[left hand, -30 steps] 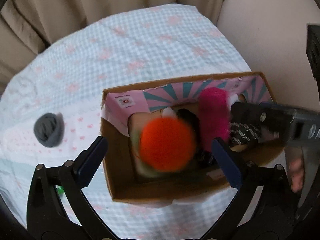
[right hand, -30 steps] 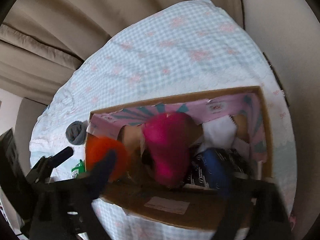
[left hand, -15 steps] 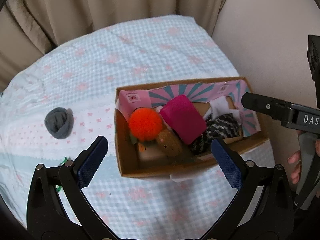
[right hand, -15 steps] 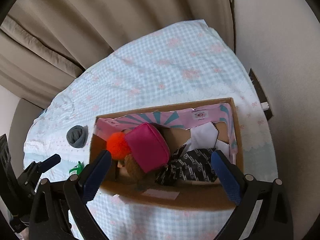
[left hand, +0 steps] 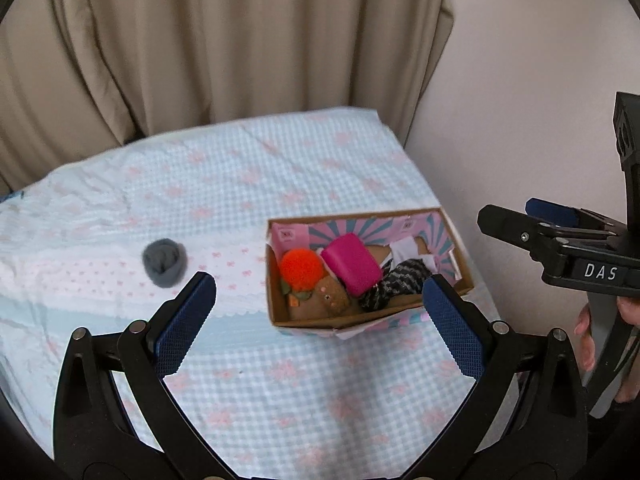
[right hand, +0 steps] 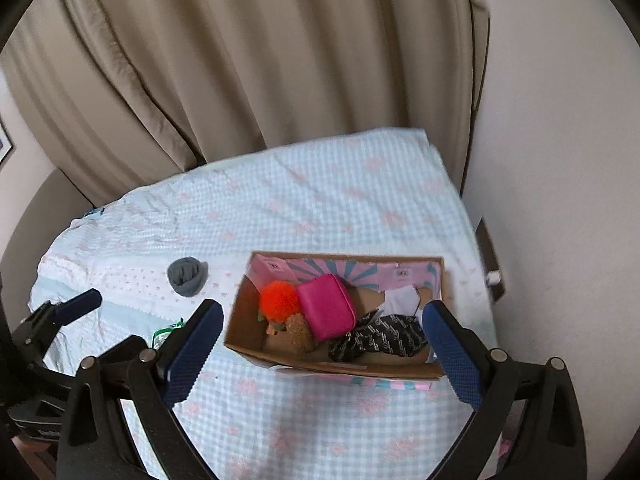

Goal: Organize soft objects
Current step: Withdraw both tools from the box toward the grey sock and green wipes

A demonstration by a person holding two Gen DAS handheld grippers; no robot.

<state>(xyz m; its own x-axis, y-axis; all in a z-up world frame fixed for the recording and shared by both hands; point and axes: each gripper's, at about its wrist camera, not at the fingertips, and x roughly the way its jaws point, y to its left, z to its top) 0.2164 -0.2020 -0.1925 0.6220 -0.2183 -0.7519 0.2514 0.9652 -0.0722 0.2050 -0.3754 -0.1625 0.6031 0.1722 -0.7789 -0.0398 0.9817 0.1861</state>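
Note:
A cardboard box (left hand: 280,312) (right hand: 240,320) with a pink and teal lining sits on the bed. In it lie an orange pompom (left hand: 301,268) (right hand: 279,301), a pink pouch (left hand: 352,269) (right hand: 326,312), a small brown plush (left hand: 333,297) (right hand: 298,331), a black patterned cloth (left hand: 394,285) (right hand: 380,338) and a white cloth (right hand: 402,298). A grey rolled sock (left hand: 165,262) (right hand: 187,275) lies on the sheet left of the box. My left gripper (left hand: 320,320) and right gripper (right hand: 320,352) are both open and empty, held above and in front of the box.
The bed has a light blue checked sheet (left hand: 240,184) with pink bows. Beige curtains (left hand: 200,40) hang behind it and a wall (right hand: 560,160) stands at the right. A green item (right hand: 166,330) lies near the left gripper in the right wrist view.
Both grippers have pulled up and back from the box. The orange pompom and pink pouch were let go and now lie in the box.

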